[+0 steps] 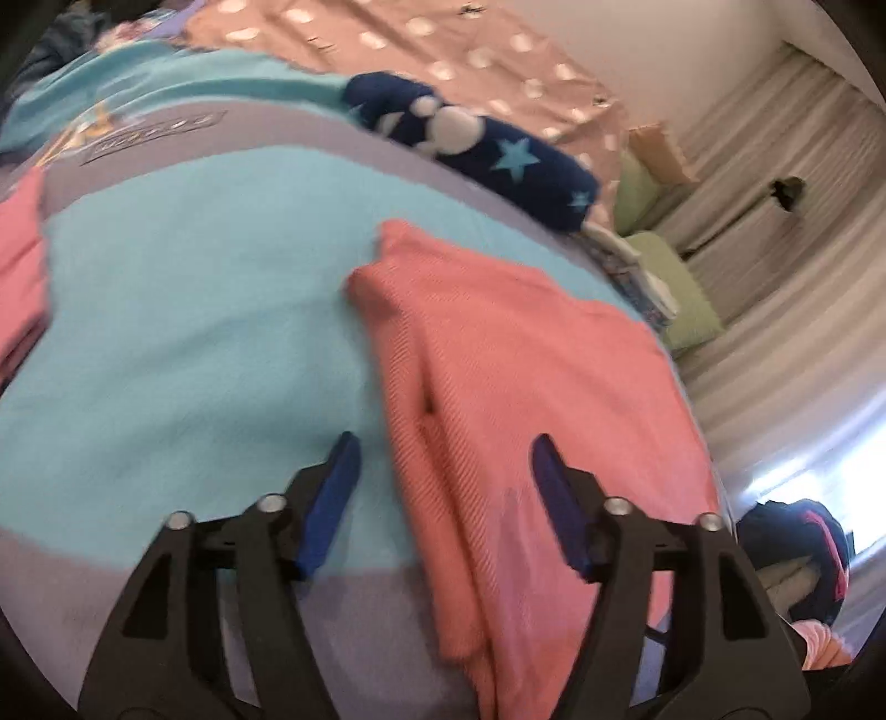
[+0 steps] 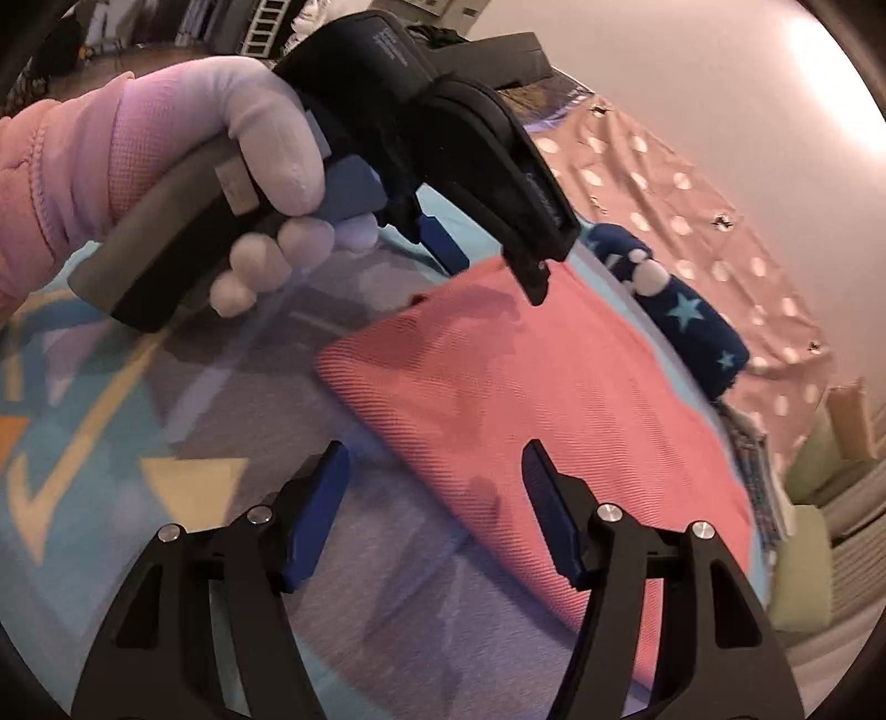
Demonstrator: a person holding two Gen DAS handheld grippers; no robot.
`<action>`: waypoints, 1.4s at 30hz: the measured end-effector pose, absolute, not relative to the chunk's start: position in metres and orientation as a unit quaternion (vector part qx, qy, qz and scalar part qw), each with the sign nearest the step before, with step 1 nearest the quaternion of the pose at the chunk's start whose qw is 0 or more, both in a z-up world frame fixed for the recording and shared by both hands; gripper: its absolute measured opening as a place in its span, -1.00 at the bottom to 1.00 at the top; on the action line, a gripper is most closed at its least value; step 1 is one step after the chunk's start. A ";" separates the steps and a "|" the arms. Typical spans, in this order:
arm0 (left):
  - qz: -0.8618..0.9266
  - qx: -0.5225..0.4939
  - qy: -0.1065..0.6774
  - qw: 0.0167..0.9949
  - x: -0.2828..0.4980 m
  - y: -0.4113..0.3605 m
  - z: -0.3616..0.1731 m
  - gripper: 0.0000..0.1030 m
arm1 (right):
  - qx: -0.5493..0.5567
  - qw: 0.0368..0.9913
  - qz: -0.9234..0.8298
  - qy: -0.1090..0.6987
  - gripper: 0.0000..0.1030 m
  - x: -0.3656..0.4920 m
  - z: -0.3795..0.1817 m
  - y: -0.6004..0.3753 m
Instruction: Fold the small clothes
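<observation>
A pink ribbed garment (image 1: pixel 515 387) lies folded on the turquoise and grey blanket (image 1: pixel 183 310). My left gripper (image 1: pixel 443 448) is open and empty just above its near edge, one finger over the blanket and one over the cloth. In the right wrist view the same pink garment (image 2: pixel 526 399) lies flat. My right gripper (image 2: pixel 434 454) is open and empty over its near left edge. The left gripper (image 2: pixel 487 260), held by a white-gloved hand (image 2: pixel 221 149), hangs over the garment's far corner with its jaws apart.
A dark blue starred cloth (image 1: pixel 476 144) lies rolled behind the garment, also seen in the right wrist view (image 2: pixel 686 315). Another pink cloth (image 1: pixel 19 260) lies at the left. A pink dotted sheet (image 1: pixel 443 50), green cushions (image 1: pixel 675 288) and curtains (image 1: pixel 775 166) lie beyond.
</observation>
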State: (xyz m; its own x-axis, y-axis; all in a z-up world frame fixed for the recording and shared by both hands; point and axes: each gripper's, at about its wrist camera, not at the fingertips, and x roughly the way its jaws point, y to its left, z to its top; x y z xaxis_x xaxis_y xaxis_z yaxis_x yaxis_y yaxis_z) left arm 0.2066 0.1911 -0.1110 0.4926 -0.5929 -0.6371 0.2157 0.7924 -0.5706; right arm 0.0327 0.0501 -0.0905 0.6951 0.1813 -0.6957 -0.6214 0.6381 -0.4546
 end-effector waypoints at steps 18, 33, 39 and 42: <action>-0.279 -0.231 0.430 0.827 0.238 0.181 -0.114 0.41 | -0.334 0.857 0.232 0.317 0.45 0.054 -0.094 0.056; -0.255 -0.307 0.427 0.811 0.253 0.204 -0.131 -0.58 | -0.373 0.853 0.243 0.274 -0.21 0.049 -0.102 0.084; -0.274 -0.298 0.427 0.808 0.252 0.197 -0.128 -0.55 | -0.376 0.853 0.231 0.279 -0.26 0.040 -0.099 0.077; -0.284 -0.308 0.434 0.798 0.260 0.197 -0.131 -0.54 | -0.368 0.853 0.228 0.291 -0.26 0.041 -0.098 0.068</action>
State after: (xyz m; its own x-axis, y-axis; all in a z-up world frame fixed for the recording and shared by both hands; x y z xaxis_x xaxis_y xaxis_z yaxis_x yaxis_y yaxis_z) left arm 0.2600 0.1967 -0.1314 0.4624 -0.7203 -0.5171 0.1853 0.6488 -0.7380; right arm 0.0413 0.0679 -0.0982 0.7267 0.1738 -0.6646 -0.6026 0.6257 -0.4954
